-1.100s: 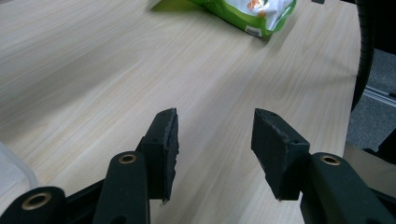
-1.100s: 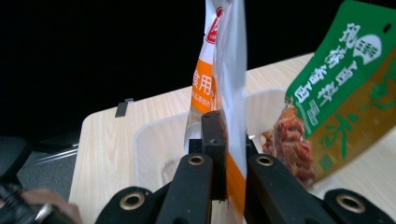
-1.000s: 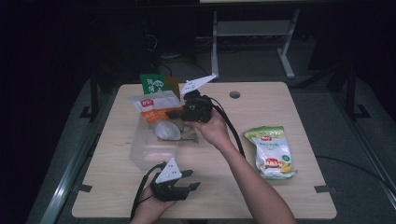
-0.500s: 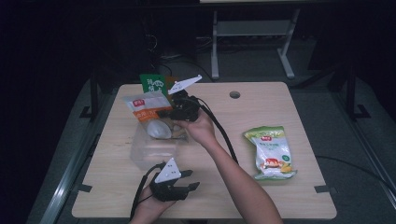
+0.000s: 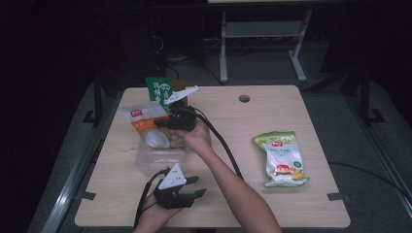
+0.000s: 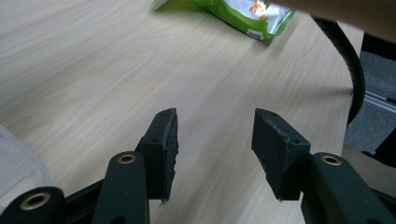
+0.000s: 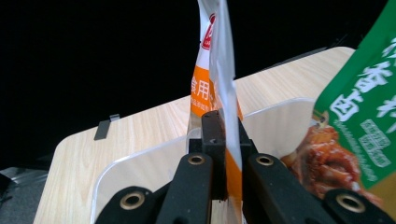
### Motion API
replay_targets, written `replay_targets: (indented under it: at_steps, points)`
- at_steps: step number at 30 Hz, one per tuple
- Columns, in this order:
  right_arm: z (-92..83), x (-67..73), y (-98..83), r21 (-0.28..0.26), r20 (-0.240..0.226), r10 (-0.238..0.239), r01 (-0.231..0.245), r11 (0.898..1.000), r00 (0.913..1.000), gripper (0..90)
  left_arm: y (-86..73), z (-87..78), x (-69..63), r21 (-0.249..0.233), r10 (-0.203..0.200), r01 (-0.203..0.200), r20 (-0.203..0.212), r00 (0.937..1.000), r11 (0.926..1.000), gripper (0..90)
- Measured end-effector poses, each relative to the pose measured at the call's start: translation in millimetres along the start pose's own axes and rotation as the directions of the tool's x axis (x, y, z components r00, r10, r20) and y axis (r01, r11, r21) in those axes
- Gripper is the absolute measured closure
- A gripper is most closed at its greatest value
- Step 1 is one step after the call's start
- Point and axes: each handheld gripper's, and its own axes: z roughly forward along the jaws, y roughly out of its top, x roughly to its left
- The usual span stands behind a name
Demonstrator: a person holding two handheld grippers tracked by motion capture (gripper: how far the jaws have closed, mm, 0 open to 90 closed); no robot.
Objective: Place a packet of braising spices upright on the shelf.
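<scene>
Since a second ago the right gripper [image 5: 165, 122], jaws clamped on the orange packet [image 7: 219, 88], has carried it leftward to the clear bin [image 5: 145, 162] at centre left, nearly packed, while the left gripper [image 6: 215, 140] waits open, empty.

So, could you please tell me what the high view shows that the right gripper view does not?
The high view gives the yellow-green snack bag lying flat toward the right of the table, the left tool open near the front edge, and the person's right forearm. The right gripper view gives the close detail: the right tool shut on the edge of the orange-and-white pouch. Both share that pouch, the clear container, the green packet and the table.
</scene>
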Motion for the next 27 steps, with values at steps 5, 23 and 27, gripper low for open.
replay_targets:
  at_steps: [5, 23, 27]
  points:
    - [8.0, -2.6, -8.9, -0.013, -0.001, 0.022, -0.022, 1.0, 0.9998, 90.0, -0.6, 1.3, -1.5, 0.008, 0.021, -0.021, 0.002, 0.9998, 0.9997, 50.5]
    - [4.6, -6.3, -26.7, -0.016, 0.022, 0.043, -0.042, 0.999, 0.9989, 85.3, -0.8, 3.9, -2.2, 0.012, 0.019, -0.019, -0.001, 0.9998, 0.9997, 50.3]
    - [-5.4, -8.6, -24.8, -0.014, 0.036, 0.045, -0.045, 0.999, 0.9983, 82.0, -0.5, 6.0, -4.0, 0.015, 0.012, -0.012, 0.002, 0.9999, 0.9998, 50.3]
